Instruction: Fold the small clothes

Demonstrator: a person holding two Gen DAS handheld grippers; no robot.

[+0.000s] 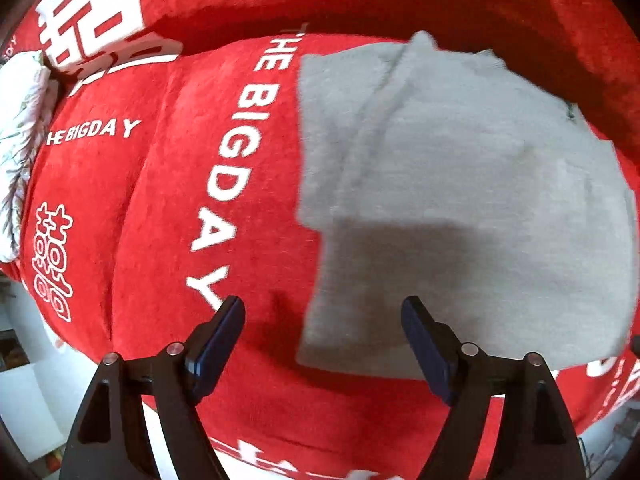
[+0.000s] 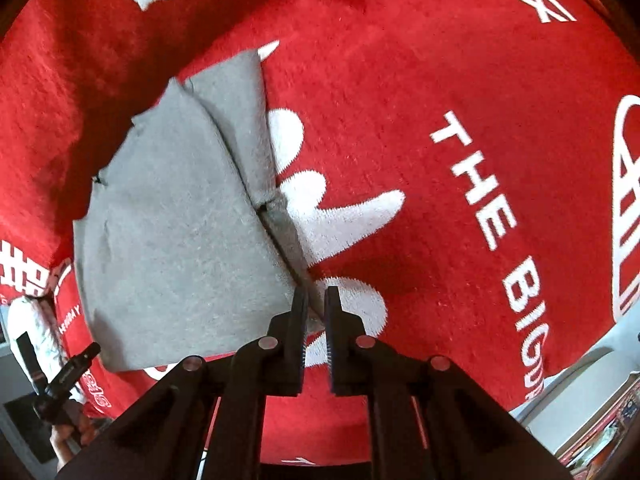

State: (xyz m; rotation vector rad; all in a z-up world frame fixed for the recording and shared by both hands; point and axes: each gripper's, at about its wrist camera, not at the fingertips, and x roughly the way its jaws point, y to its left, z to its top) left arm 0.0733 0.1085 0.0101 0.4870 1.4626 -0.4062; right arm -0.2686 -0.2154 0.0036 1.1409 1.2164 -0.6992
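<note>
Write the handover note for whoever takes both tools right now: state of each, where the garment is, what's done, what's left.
Left tool: open, empty, hovering over the near left corner of the grey garment.
Right tool: nearly closed at the garment's near right corner; a narrow gap shows and I cannot tell whether cloth is pinched.
Garment: lying mostly flat on the red blanket, one flap already folded over along its far side.
Done: a first fold, apparently.
Left: confirm the right grip, grasp the left corner, finish folding.
</note>
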